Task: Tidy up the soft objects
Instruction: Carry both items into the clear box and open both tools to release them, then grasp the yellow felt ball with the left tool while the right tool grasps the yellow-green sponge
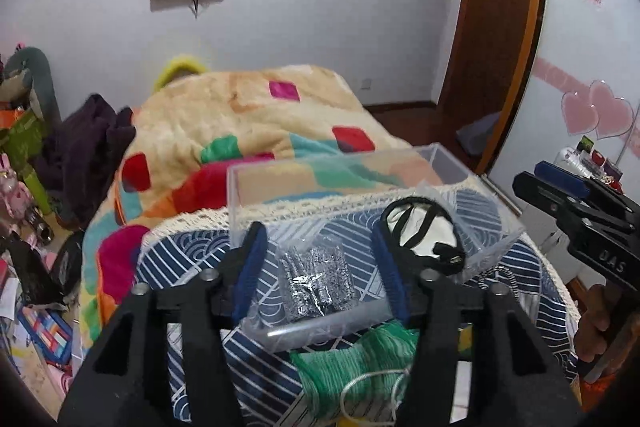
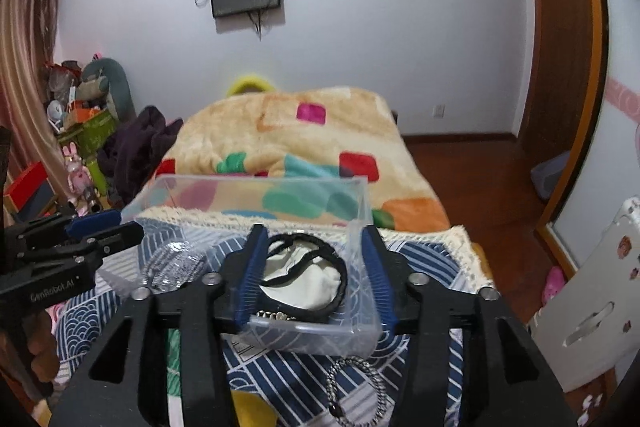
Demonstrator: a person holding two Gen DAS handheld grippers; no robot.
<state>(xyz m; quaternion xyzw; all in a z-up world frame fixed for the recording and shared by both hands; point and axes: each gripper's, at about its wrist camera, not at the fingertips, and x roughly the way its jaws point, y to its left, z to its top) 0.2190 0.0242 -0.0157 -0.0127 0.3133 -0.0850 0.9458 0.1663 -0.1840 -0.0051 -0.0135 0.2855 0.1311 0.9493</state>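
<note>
The left gripper [image 1: 320, 263] hangs with its ribbed blue pads [image 1: 250, 263] spread wide and nothing between them but air; below them lies a crinkly silver scrubber [image 1: 316, 285], a wiry, shiny wad sealed in clear wrap, inside the left end of the clear plastic box [image 1: 248, 195]. That box is rectangular, thin-walled and see-through, and it sits on a round tabletop under a navy cloth [image 1: 184, 255] printed with white wave lines and edged in cream lace. In front of the box rests a green mesh bundle [image 1: 360, 359] of loose netting with a white cord. Further right inside the box lies a soft cream pouch [image 2: 308, 283] ringed by a braided black cord [image 2: 316, 247]. The right gripper [image 2: 316, 267] is likewise wide open and empty, its pads straddling the box's right end, the right pad outside the wall. Nearer the camera, a speckled black-and-white rope loop [image 2: 352, 387] lies on the cloth. Behind it all is a bed with a plush, patchy blanket [image 2: 280, 131].
</note>
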